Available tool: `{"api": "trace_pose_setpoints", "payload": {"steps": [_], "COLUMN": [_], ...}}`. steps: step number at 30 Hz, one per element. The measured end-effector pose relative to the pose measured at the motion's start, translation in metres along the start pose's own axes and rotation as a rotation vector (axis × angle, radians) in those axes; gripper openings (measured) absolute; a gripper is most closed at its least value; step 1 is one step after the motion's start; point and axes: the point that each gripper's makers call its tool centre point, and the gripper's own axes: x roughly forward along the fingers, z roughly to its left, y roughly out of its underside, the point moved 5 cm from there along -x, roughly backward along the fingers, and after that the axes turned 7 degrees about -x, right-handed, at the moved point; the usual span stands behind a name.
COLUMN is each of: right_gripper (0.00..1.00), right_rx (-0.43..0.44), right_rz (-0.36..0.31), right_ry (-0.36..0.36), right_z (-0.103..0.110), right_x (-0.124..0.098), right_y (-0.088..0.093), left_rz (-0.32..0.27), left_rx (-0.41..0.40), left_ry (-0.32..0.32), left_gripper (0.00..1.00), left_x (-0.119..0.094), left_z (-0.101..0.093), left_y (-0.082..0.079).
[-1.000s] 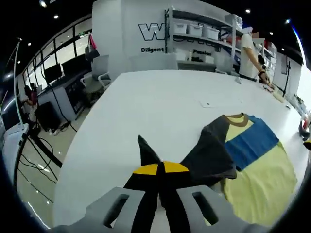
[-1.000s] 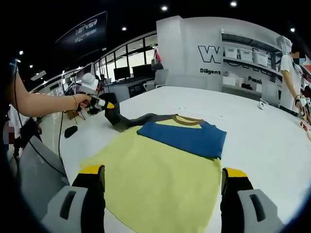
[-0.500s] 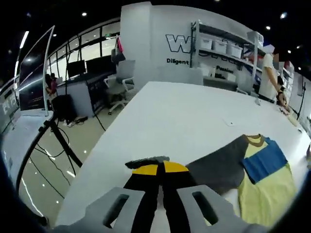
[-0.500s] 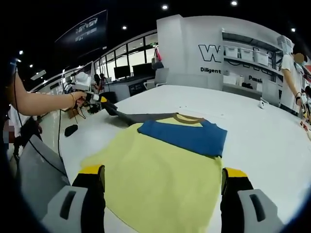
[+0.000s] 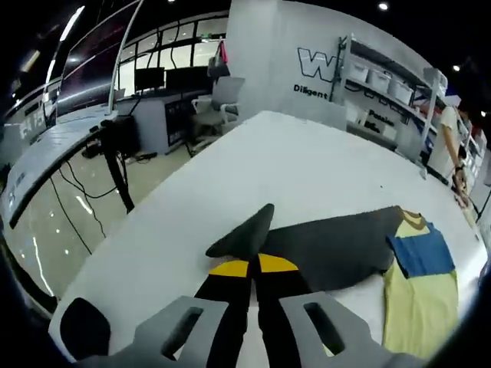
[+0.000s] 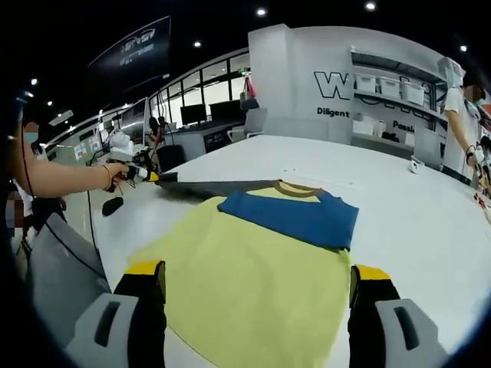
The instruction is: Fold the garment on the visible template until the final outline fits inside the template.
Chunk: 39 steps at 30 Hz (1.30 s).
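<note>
A yellow T-shirt [image 6: 253, 268] with a blue chest panel [image 6: 295, 215] and a brown collar lies flat on the white table [image 6: 414, 222]. Its dark grey sleeve [image 6: 207, 186] is stretched out sideways to the left. My left gripper [image 5: 253, 267] is shut on the sleeve's end [image 5: 242, 234], and the grey cloth runs back to the shirt body [image 5: 414, 307]. In the right gripper view the left gripper [image 6: 146, 175] is held by a person's hand near the table's left edge. My right gripper [image 6: 257, 299] stands open over the shirt's near hem, nothing between its jaws.
A person [image 6: 460, 100] stands at the far right of the table. Shelves with white boxes [image 5: 368, 77] line the back wall. Office chairs [image 5: 222, 100] and desks stand beyond the table's far edge. The floor with cables [image 5: 69, 207] lies past the left edge.
The left gripper has pulled the grey sleeve outward and down, away from the shirt body, so the sleeve now lies stretched out. The right gripper has stayed in place, open.
</note>
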Motion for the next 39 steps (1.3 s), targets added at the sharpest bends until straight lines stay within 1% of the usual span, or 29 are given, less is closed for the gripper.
{"api": "trace_pose_setpoints", "payload": {"steps": [1, 2, 3, 4, 5, 6, 7, 8, 10, 11, 13, 15, 16, 18, 19, 20, 23, 24, 25, 27, 29, 30, 31, 32, 34, 37, 39], "right_gripper": [0.99, 0.99, 0.99, 0.99, 0.99, 0.99, 0.99, 0.99, 0.99, 0.99, 0.99, 0.99, 0.99, 0.99, 0.99, 0.99, 0.99, 0.99, 0.99, 0.99, 0.99, 0.99, 0.99, 0.99, 0.99, 0.99, 0.99], "right_rx": [0.002, 0.001, -0.001, -0.003, -0.003, -0.002, -0.003, -0.004, -0.004, -0.002, -0.003, -0.005, -0.005, 0.0, -0.001, -0.001, 0.001, 0.0, 0.001, 0.001, -0.003, -0.004, -0.004, -0.007, -0.01, -0.011, -0.014], "right_rz": [-0.001, 0.0, 0.0, 0.002, 0.001, 0.0, 0.0, -0.002, -0.005, -0.007, -0.01, -0.009, -0.01, -0.008, -0.005, -0.004, 0.001, 0.002, 0.001, 0.0, 0.002, 0.002, 0.002, 0.004, 0.006, 0.008, 0.013], "right_ry": [-0.002, -0.003, -0.004, -0.005, -0.004, -0.005, -0.005, -0.004, -0.004, -0.005, -0.007, -0.007, -0.007, -0.006, -0.003, -0.003, 0.001, 0.004, 0.006, 0.006, 0.005, 0.004, 0.003, -0.001, -0.002, -0.001, 0.004], "right_z": [0.001, 0.001, 0.001, 0.001, 0.001, 0.001, 0.001, 0.001, 0.001, 0.001, 0.002, 0.002, 0.002, 0.002, 0.002, 0.002, 0.0, 0.0, 0.0, 0.0, 0.0, 0.001, 0.001, 0.002, 0.002, 0.002, 0.001], "right_x": [0.0, 0.0, 0.0, 0.0, 0.0, 0.0, 0.0, 0.0, 0.0, 0.0, -0.001, -0.002, -0.003, -0.004, -0.005, -0.005, -0.005, -0.005, -0.005, -0.005, -0.004, -0.004, -0.004, -0.004, -0.003, -0.004, -0.005], "right_y": [0.0, 0.0, 0.0, 0.0, 0.0, -0.001, -0.001, -0.002, -0.002, -0.002, -0.003, -0.002, -0.002, -0.001, -0.001, -0.001, 0.0, 0.0, -0.001, -0.001, -0.002, -0.002, -0.002, -0.002, -0.002, -0.002, -0.002], "left_rz": [0.003, 0.021, 0.02, 0.01, 0.005, -0.009, -0.036, -0.05, -0.065, -0.066, -0.059, -0.037, -0.026, 0.0, 0.029, 0.031, 0.013, 0.011, 0.011, 0.016, 0.006, 0.008, 0.011, 0.03, 0.033, 0.045, 0.061], "left_rx": [-0.015, -0.013, -0.012, -0.018, -0.015, -0.013, 0.004, 0.018, 0.046, 0.043, 0.054, 0.065, 0.082, 0.074, 0.068, 0.066, 0.094, 0.122, 0.128, 0.142, 0.151, 0.172, 0.177, 0.201, 0.231, 0.244, 0.265], "left_ry": [0.002, -0.006, -0.009, -0.04, -0.048, -0.06, -0.088, -0.106, -0.144, -0.14, -0.138, -0.141, -0.129, -0.123, -0.101, -0.097, -0.054, -0.037, -0.038, -0.031, 0.003, 0.019, 0.023, 0.03, 0.025, 0.034, 0.034], "left_gripper": [0.01, 0.01, 0.02, 0.03, 0.03, 0.01, 0.01, 0.0, 0.0, 0.01, 0.04, 0.11, 0.15, 0.22, 0.25, 0.28, 0.34, 0.35, 0.37, 0.36, 0.38, 0.38, 0.38, 0.37, 0.36, 0.32, 0.27], "left_x": [-0.001, 0.0, -0.001, -0.006, -0.007, -0.01, -0.014, -0.016, -0.019, -0.019, -0.015, -0.012, -0.006, -0.002, 0.001, 0.002, 0.002, 0.0, 0.0, -0.002, -0.003, -0.004, -0.004, -0.004, -0.005, -0.002, 0.002], "left_z": [0.002, 0.007, 0.008, 0.014, 0.015, 0.018, 0.024, 0.028, 0.039, 0.043, 0.051, 0.056, 0.059, 0.061, 0.06, 0.061, 0.057, 0.055, 0.054, 0.054, 0.051, 0.05, 0.049, 0.049, 0.05, 0.051, 0.052], "left_y": [0.003, 0.006, 0.006, 0.006, 0.005, 0.003, -0.002, -0.006, -0.012, -0.015, -0.019, -0.019, -0.019, -0.016, -0.012, -0.011, -0.008, -0.006, -0.005, -0.002, -0.001, 0.001, 0.001, 0.005, 0.009, 0.013, 0.014]}}
